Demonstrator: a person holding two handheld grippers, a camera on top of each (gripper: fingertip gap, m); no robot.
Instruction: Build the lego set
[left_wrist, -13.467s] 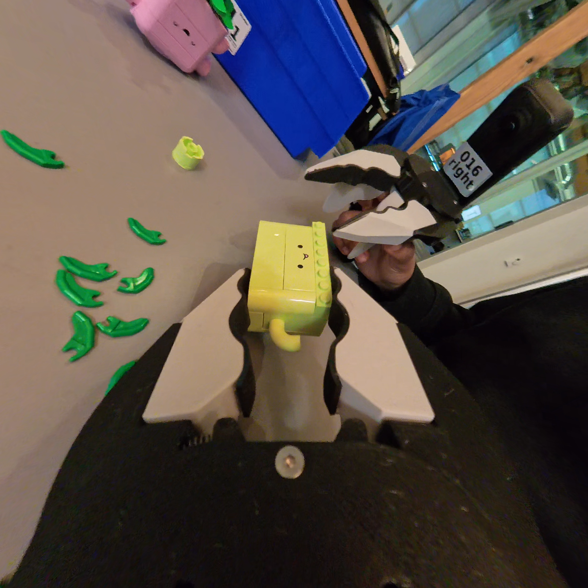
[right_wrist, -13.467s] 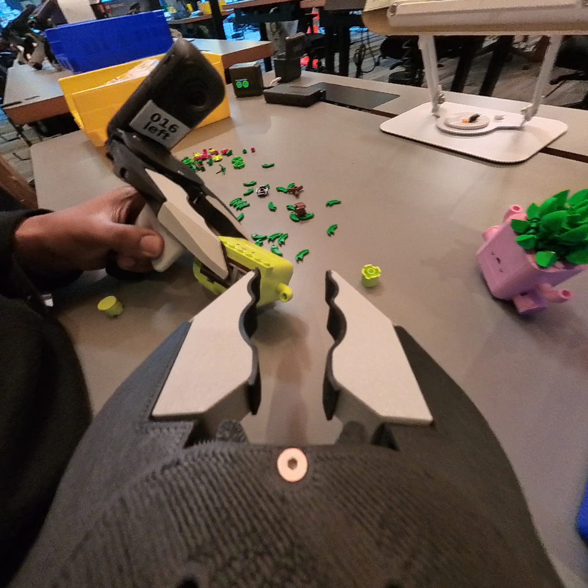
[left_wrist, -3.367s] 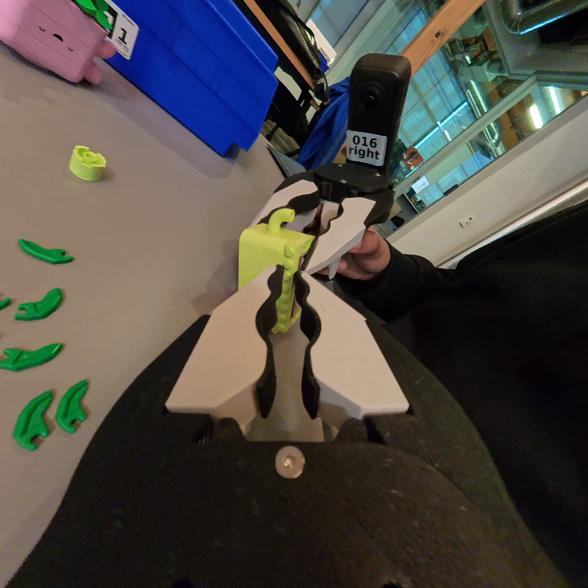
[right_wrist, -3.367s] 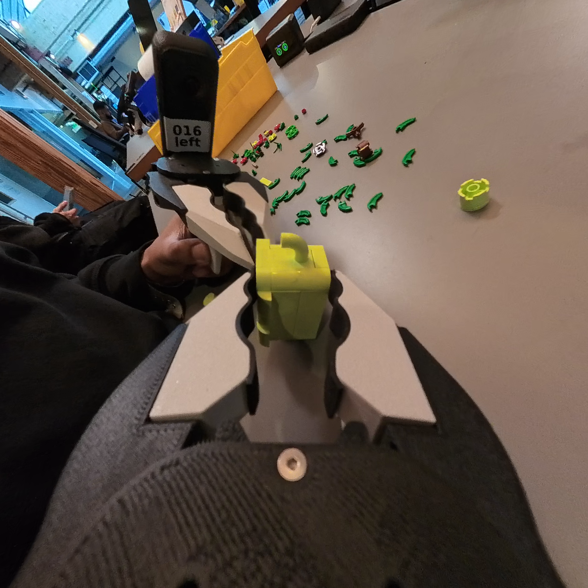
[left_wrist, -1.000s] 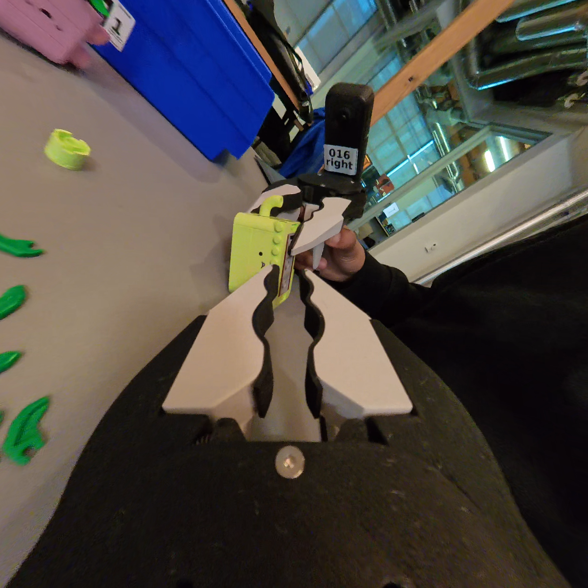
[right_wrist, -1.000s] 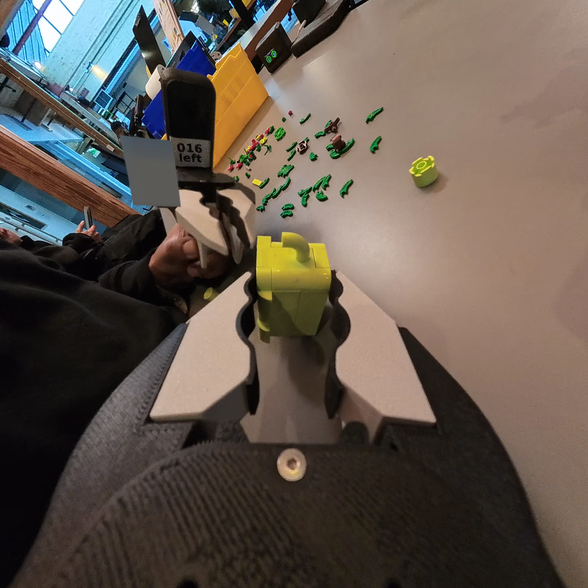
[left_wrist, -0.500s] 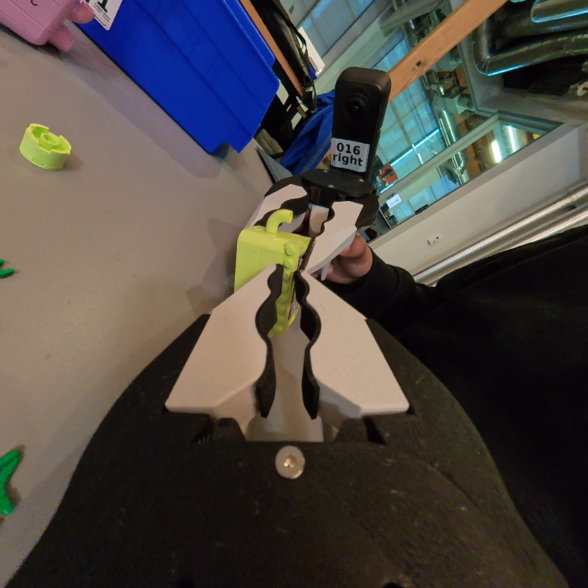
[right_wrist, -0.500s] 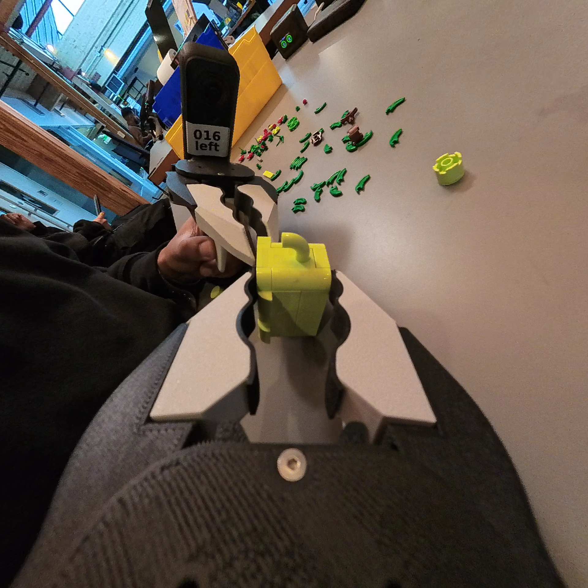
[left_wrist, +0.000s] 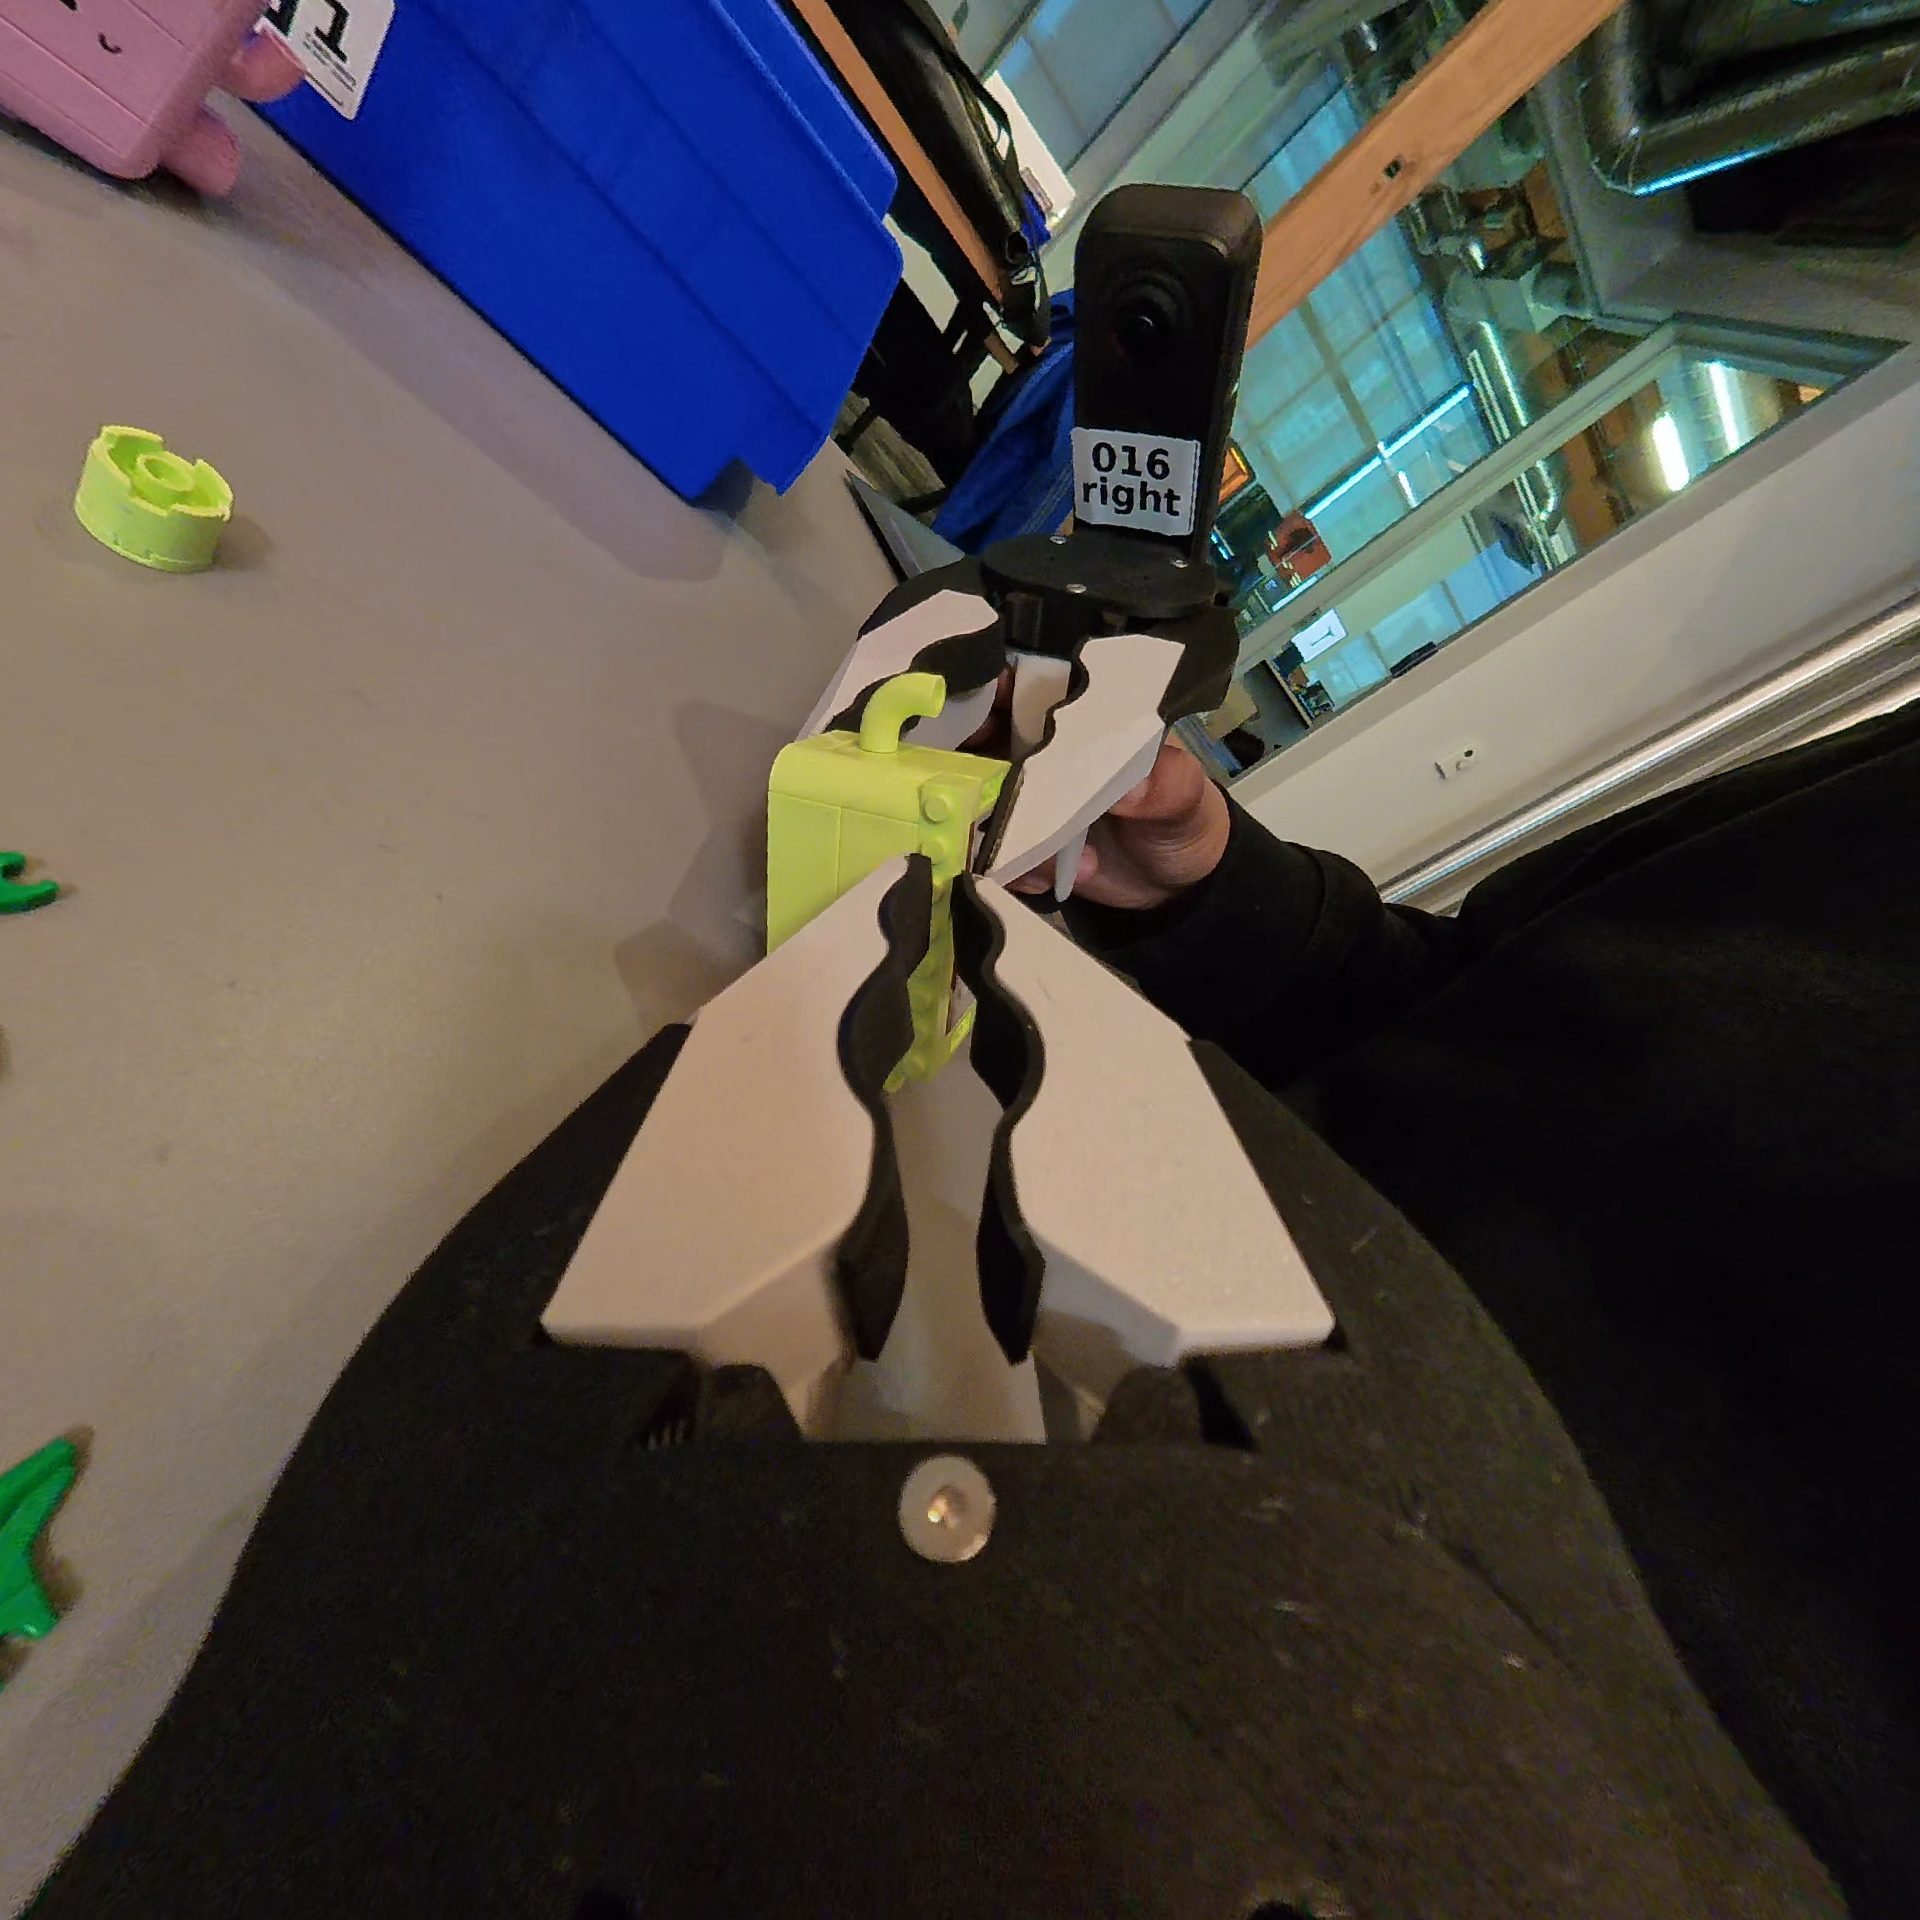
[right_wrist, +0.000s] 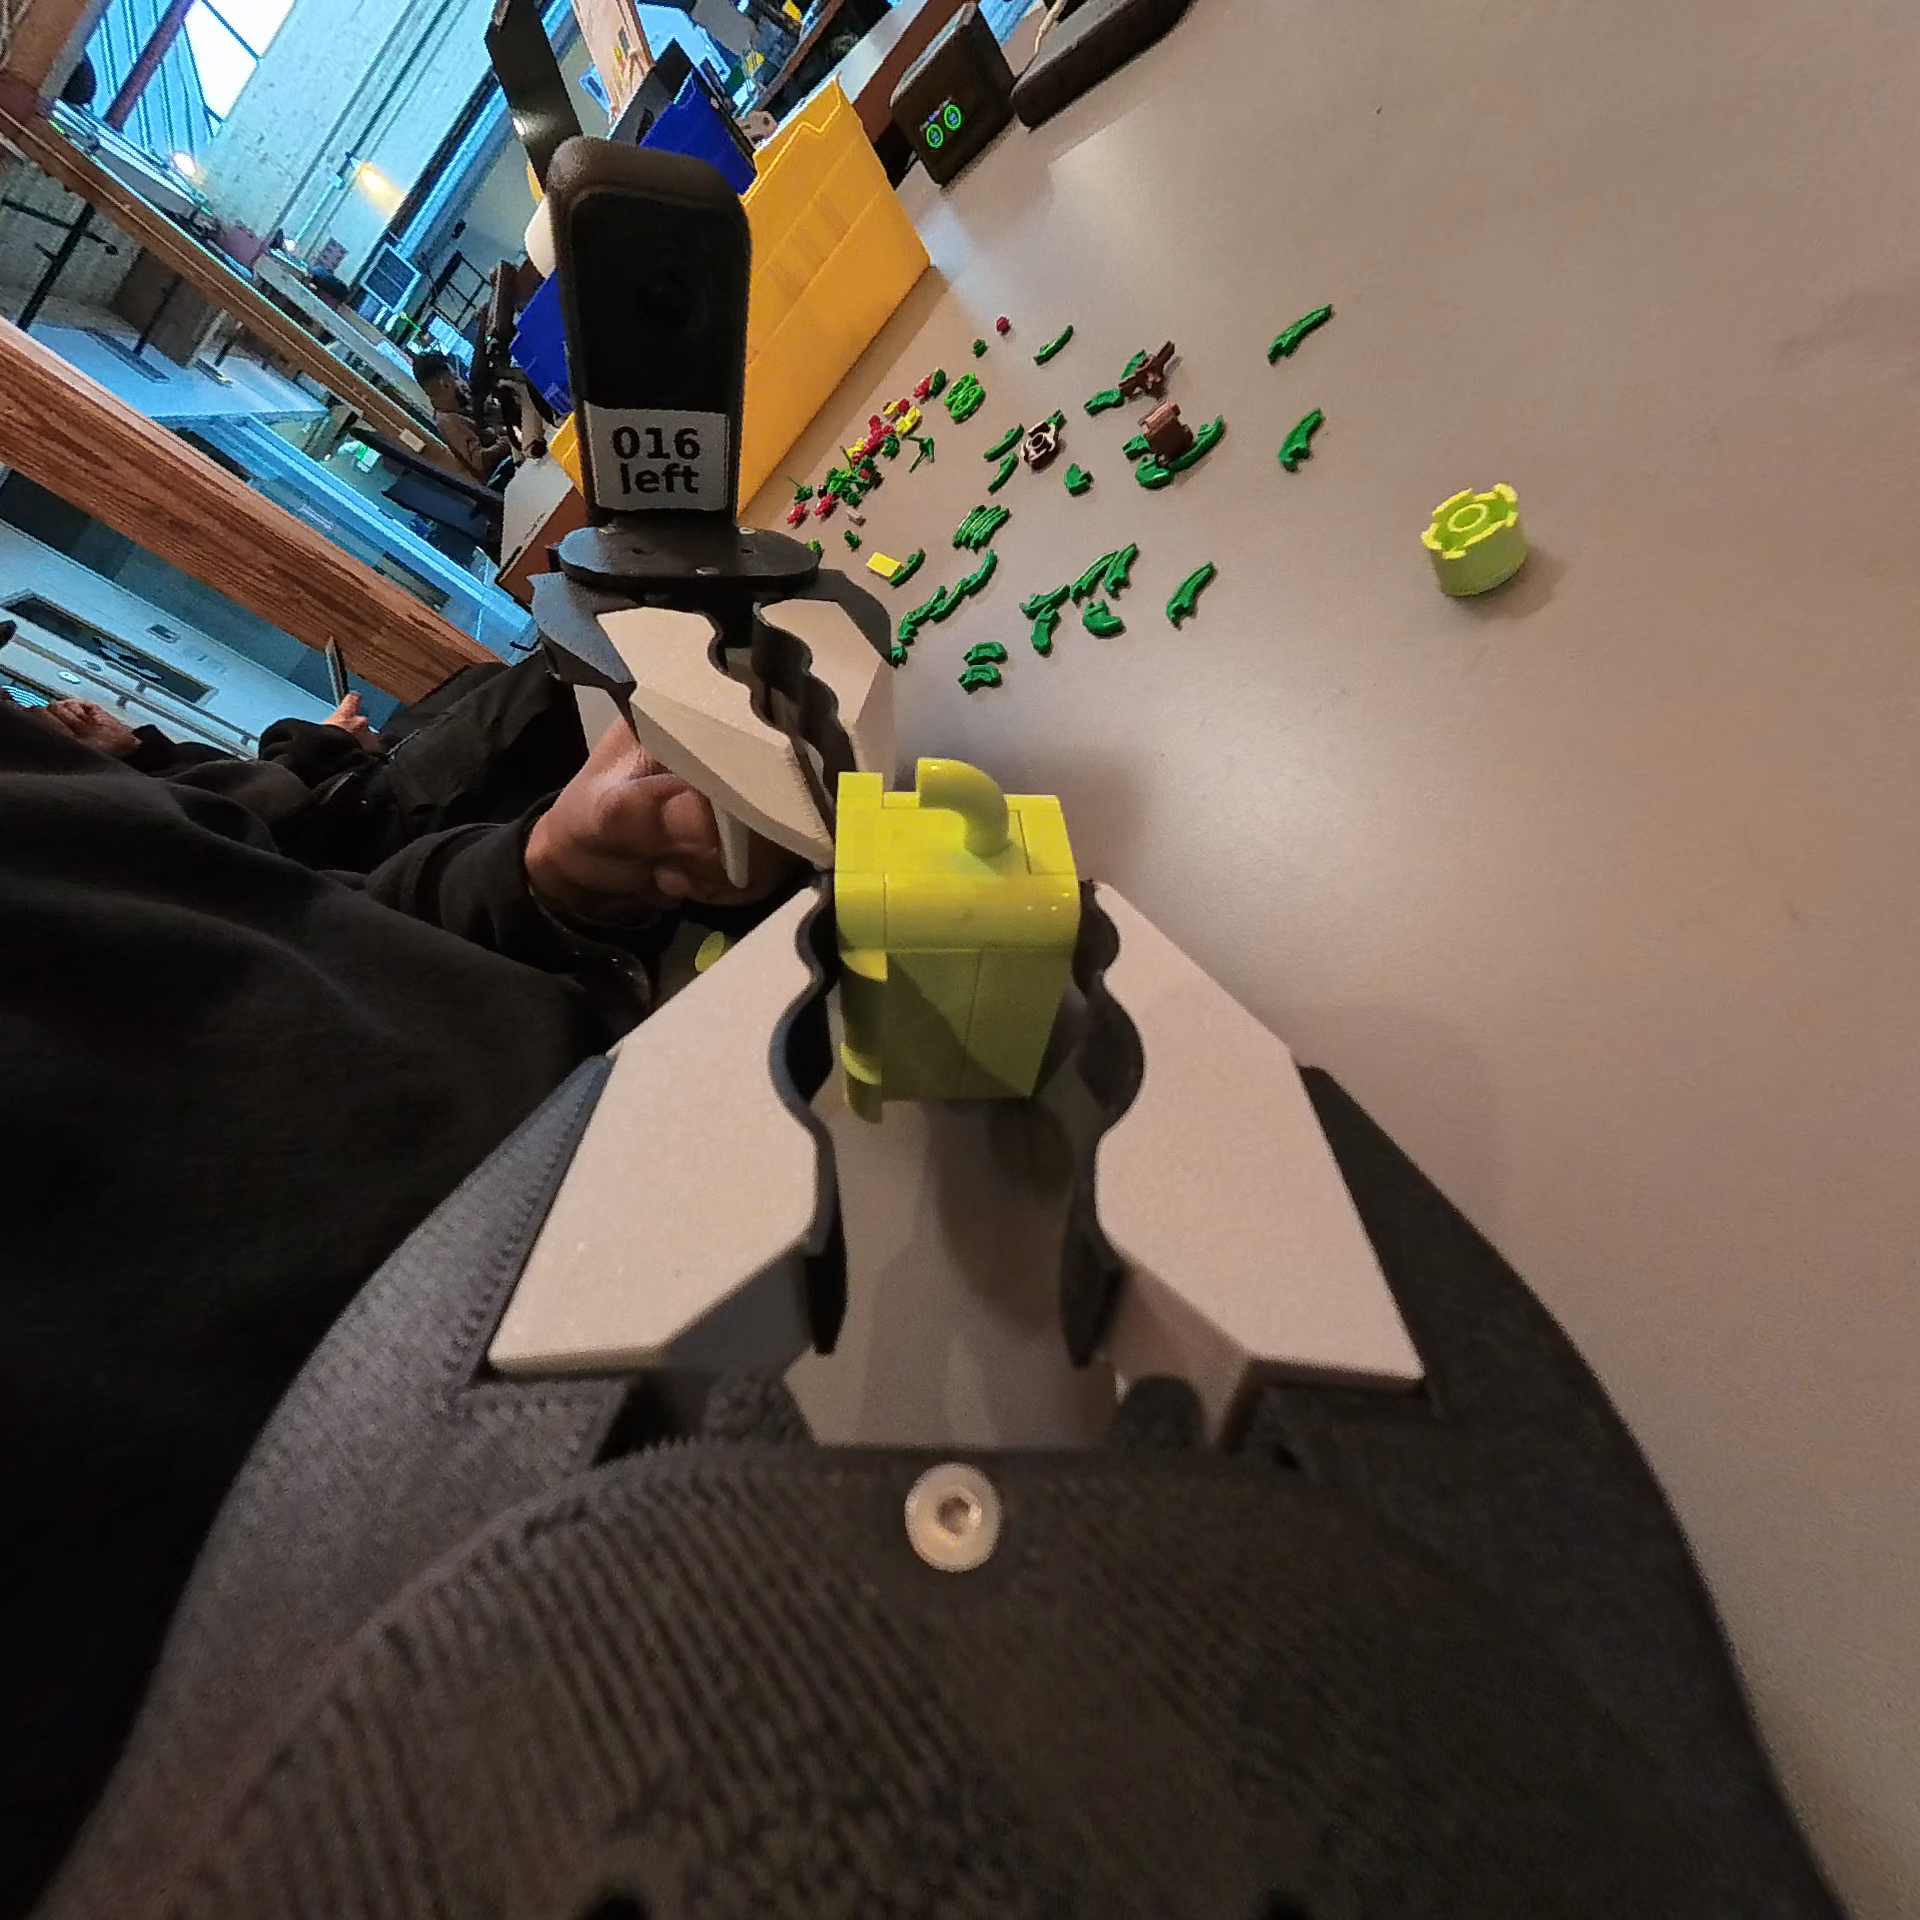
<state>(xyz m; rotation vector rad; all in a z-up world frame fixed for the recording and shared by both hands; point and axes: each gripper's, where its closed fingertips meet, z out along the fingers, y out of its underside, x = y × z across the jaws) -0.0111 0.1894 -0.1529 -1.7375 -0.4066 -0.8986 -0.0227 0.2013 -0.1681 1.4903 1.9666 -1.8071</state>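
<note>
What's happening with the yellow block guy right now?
Right gripper shut on lime-green brick body. Left gripper pinching its studded edge. Nothing in the way.

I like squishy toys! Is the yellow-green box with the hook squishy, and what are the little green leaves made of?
Probably not squishy: the yellow-green box looks like hard, glossy plastic, with sharp seams and shine. The green leaves look like stiff, shiny plastic too.

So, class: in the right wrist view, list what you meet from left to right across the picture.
Person's hand → left gripper → lime lego block → green leaf pieces → round lime piece.
</note>
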